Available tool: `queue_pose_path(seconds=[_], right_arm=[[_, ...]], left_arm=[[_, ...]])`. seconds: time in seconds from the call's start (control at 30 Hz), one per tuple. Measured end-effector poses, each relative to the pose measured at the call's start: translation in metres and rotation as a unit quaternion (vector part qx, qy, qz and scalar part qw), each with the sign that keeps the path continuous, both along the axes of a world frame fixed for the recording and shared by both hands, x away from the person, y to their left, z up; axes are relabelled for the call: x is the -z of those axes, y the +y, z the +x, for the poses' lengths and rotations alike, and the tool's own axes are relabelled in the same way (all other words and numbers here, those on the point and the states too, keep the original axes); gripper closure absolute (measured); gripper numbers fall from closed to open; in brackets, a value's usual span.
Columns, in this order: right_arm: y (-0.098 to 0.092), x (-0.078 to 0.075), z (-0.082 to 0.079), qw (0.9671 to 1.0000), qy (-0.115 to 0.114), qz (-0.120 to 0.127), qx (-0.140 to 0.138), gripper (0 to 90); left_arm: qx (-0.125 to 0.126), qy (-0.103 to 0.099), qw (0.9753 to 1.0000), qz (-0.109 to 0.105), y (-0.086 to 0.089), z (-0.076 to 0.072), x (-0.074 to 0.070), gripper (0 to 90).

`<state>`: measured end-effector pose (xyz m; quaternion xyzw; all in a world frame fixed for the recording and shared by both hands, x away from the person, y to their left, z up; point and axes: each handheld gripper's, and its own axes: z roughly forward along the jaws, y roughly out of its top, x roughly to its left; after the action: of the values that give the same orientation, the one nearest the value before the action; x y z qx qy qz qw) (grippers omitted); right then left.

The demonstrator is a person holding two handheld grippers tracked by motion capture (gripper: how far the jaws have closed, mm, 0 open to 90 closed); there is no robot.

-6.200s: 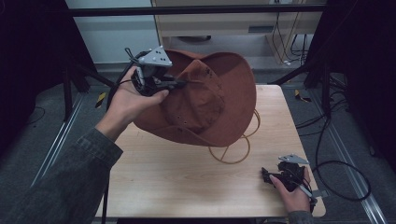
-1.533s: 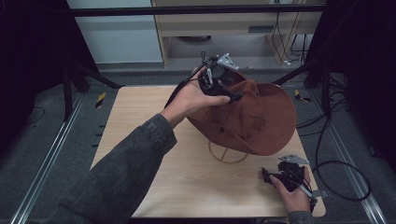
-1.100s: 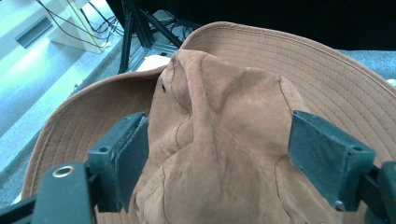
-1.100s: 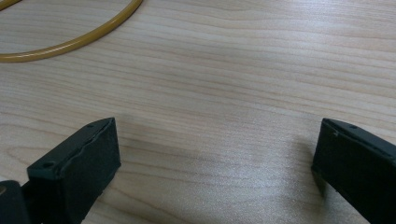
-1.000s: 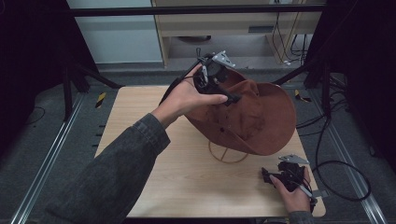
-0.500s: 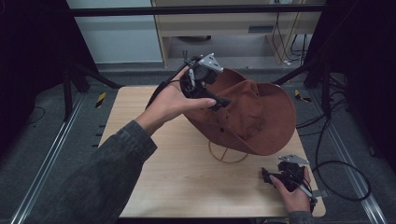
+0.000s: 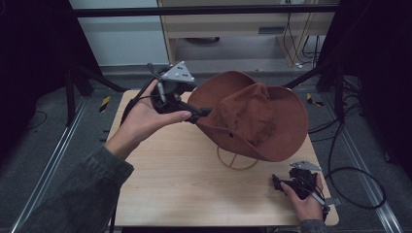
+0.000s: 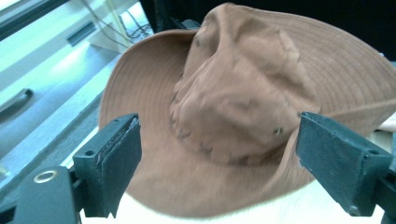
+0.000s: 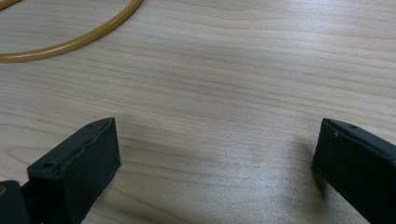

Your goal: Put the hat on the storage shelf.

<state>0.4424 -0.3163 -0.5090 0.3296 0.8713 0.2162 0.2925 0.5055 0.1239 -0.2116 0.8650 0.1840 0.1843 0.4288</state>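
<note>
A brown wide-brimmed hat (image 7: 252,116) sits crown-up over a yellow wire ring (image 7: 236,161) at the table's right half. My left gripper (image 7: 198,110) hovers just left of the brim, held in a hand with a grey sleeve. In the left gripper view the hat (image 8: 243,93) lies beyond the left gripper (image 8: 217,154), whose jaws stand wide apart with nothing between them. My right gripper (image 7: 280,183) rests open on the wood near the front right corner. In the right gripper view, bare wood lies between the jaws of the right gripper (image 9: 215,154) and the yellow ring (image 9: 70,32) curves at the upper left.
The light wooden table (image 7: 170,184) has free surface on its left and front. Black cables (image 7: 350,170) trail over the floor at the right. A metal frame rail (image 7: 204,10) crosses the back, with a pale cabinet behind it.
The left gripper carried the hat to the right, then drew back to the left. It no longer grips the brim and the hat stays over the ring. The right gripper has not moved.
</note>
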Motion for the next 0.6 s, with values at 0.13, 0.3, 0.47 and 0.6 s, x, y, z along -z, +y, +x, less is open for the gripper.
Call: queue_pose_path(seconds=[0.13, 0.3, 0.47, 0.6], right_arm=[[0.0, 0.0, 0.0, 1.0, 0.0, 0.0, 0.001, 0.8], [0.0, 0.0, 0.0, 1.0, -0.002, 0.0, 0.0, 0.8], [0.0, 0.0, 0.0, 1.0, -0.002, 0.0, 0.0, 0.8], [0.0, 0.0, 0.0, 1.0, -0.002, 0.0, 0.0, 0.8]], left_arm=[[-0.008, 0.001, 0.9999, -0.011, 0.024, -0.012, 0.011, 13.5], [-0.02, 0.003, 0.9996, -0.017, 0.05, -0.026, 0.035, 13.3], [-0.033, 0.019, 0.999, -0.022, 0.069, -0.033, 0.065, 13.2], [-0.051, 0.026, 0.9982, -0.019, 0.082, -0.037, 0.093, 13.1]])
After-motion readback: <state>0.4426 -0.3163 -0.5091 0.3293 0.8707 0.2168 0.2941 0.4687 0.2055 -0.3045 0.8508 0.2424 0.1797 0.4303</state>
